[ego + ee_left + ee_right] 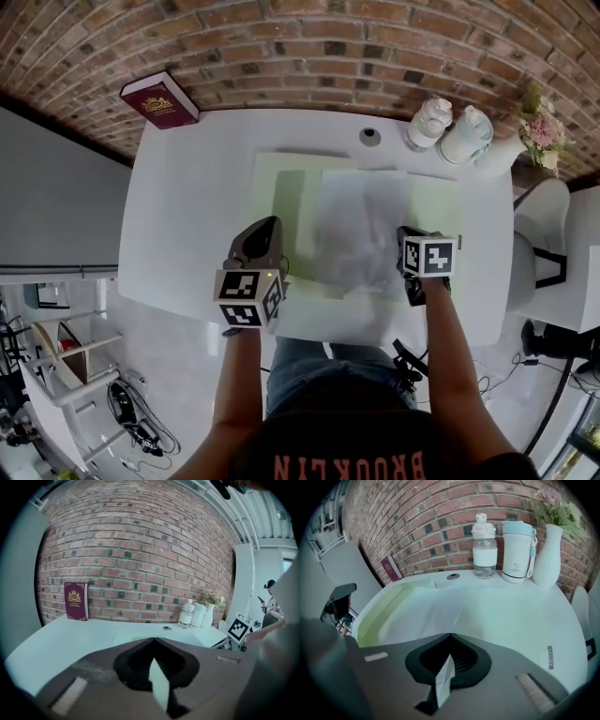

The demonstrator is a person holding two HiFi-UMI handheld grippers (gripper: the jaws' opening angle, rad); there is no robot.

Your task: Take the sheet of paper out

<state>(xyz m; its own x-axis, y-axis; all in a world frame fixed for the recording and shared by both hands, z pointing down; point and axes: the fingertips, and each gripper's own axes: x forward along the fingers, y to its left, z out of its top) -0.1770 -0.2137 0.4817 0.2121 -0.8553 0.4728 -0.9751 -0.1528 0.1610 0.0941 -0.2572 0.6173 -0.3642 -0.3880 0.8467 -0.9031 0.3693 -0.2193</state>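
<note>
A white sheet of paper (361,225) lies over a pale green folder (281,178) in the middle of the white table (187,206). My left gripper (271,223) is at the folder's left side, shut on a pale strip of the folder's edge that shows between its jaws in the left gripper view (153,640). My right gripper (404,234) is at the sheet's right edge, shut on a fold of the white paper (445,677). In the right gripper view the sheet (487,611) spreads ahead, with the green folder (389,606) to the left.
A maroon book (159,100) stands at the table's far left corner. A bottle (429,122), a white flask (466,134) and a vase of flowers (539,127) stand at the far right, a small round disc (370,137) beside them. A chair (544,244) is at the right.
</note>
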